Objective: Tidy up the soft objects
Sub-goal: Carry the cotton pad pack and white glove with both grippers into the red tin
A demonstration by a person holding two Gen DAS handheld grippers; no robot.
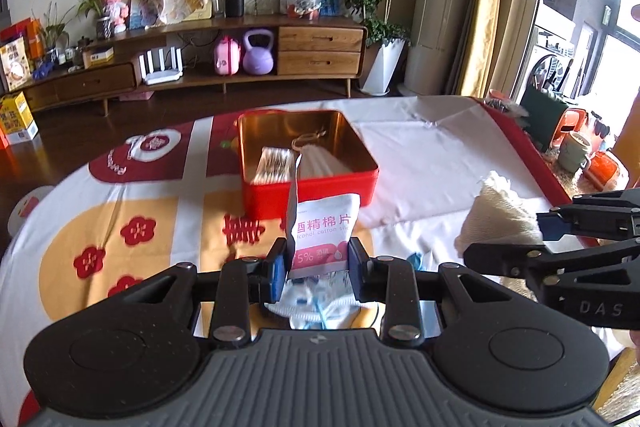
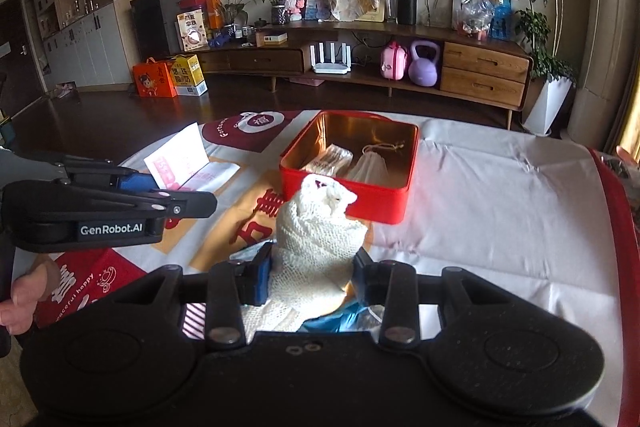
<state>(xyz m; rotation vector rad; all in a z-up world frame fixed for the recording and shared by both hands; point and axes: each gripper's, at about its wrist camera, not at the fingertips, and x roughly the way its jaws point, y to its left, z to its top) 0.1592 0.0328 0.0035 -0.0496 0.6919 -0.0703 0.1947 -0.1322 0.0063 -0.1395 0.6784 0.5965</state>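
**Both packs lifted, tin comes next**

The left gripper [image 1: 318,261] has its fingers clamped on the alcohol cotton pack [image 1: 322,239]; the right gripper [image 2: 314,277] pinches the gauze roll [image 2: 316,231]. The red tin [image 2: 348,187], on the desk at twelve o'clock, already holds items. Next, probably: carry each over the rim, then release.

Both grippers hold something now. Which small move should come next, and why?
Probably carry the left gripper forward over the red tin and release there. It is shut on the wipes packet, the tin lies open just ahead, and it has free room beside the things already inside.
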